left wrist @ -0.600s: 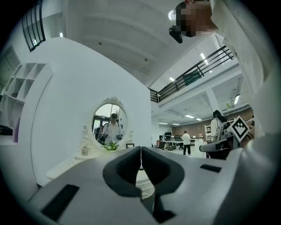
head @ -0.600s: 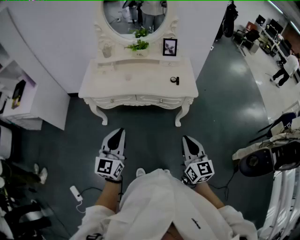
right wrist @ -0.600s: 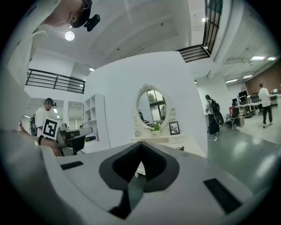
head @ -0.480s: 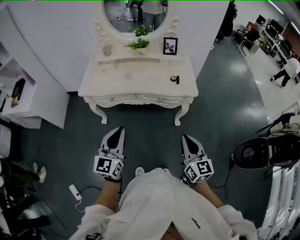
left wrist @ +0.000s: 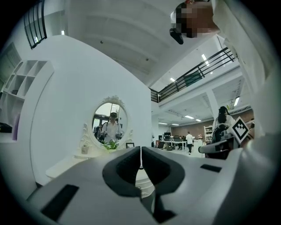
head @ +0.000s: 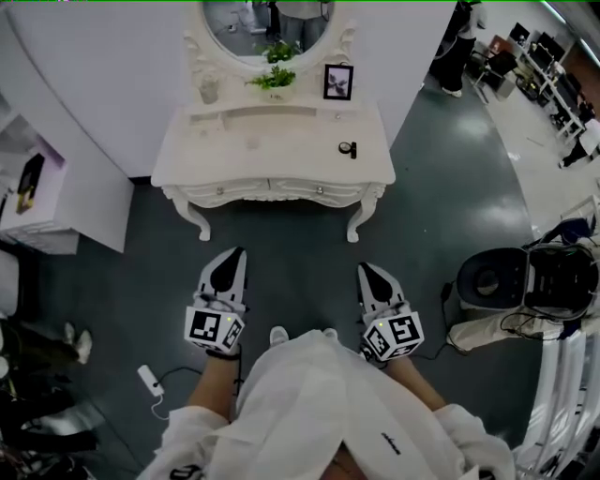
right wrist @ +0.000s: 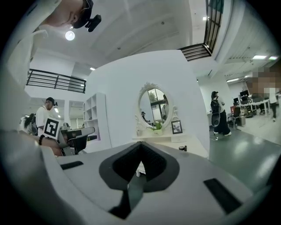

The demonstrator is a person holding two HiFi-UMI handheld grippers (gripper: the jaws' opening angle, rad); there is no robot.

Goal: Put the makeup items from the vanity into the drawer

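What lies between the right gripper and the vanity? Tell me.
Only bare dark floor between the right gripper and the vanity, shown in the head view.

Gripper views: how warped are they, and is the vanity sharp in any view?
Left gripper view: heavy fisheye, black corners, vanity small and bowed. Right gripper view: same warp, but the makeup item on the vanity is visible. Head view: even light, vanity sharp, mild sheen on the floor, edges bent.

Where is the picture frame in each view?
Head view: frame top centre, on the vanity shelf.
Left gripper view: frame tiny, slightly below centre.
Right gripper view: frame right of centre.
Shared landmark: oval mirror, just left of the frame.
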